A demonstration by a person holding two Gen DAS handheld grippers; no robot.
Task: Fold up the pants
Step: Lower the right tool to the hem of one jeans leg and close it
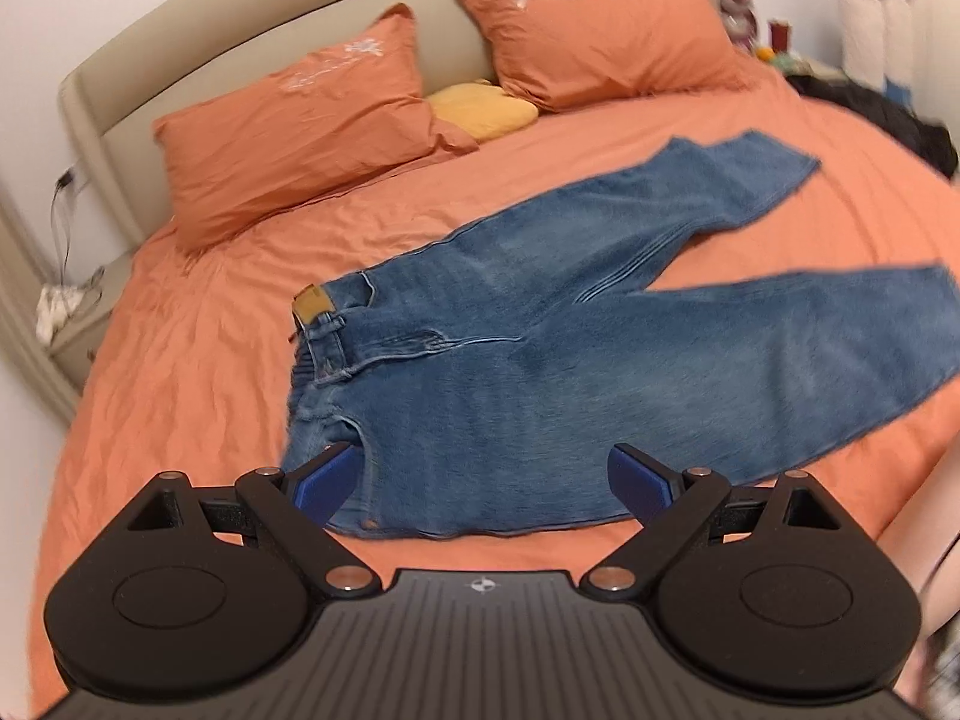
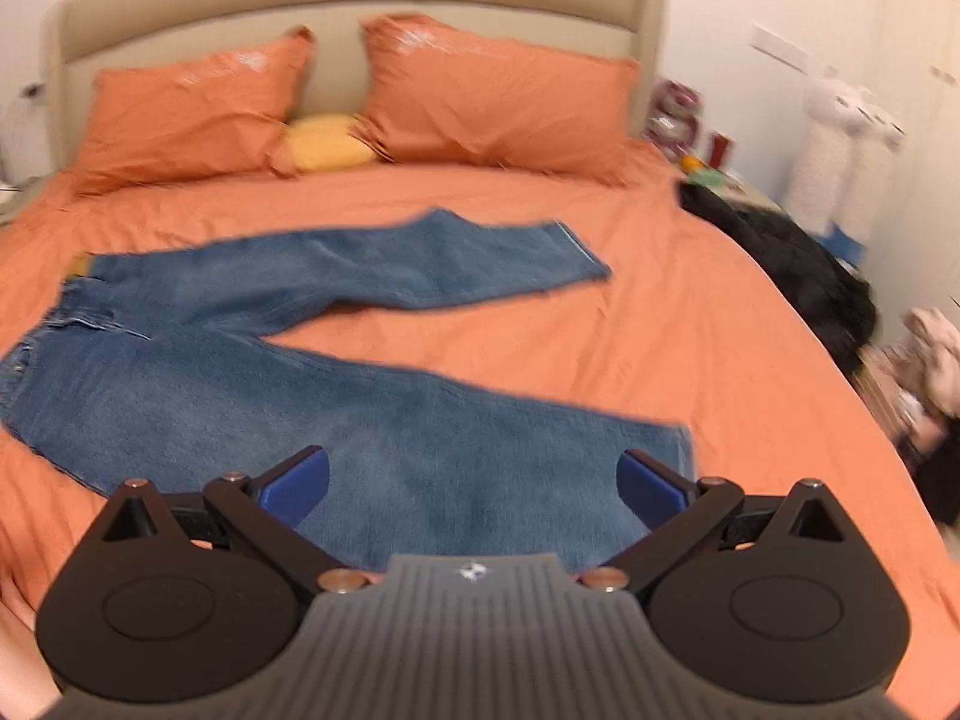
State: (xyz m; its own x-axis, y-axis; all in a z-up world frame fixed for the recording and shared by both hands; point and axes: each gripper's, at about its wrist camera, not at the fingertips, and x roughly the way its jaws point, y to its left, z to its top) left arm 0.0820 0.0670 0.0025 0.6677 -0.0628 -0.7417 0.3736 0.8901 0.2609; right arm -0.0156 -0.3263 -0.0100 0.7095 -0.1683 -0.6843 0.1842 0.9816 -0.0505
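— jeans (image 1: 540,360) flat on the bed (image 1: 180,360), legs spread in a v, waist to the left?
— yes. left tongs (image 1: 486,480) spread wide, hovering over the waist end near the edge; nothing between them.
— right tongs (image 2: 474,483)?
— spread wide too, above the near leg's hem, holding nothing.
— beyond?
— two orange pillows (image 2: 198,114) at the headboard (image 2: 336,6), yellow cushion (image 2: 327,144) between them, dark clothes (image 2: 798,264) at the bed's right edge.
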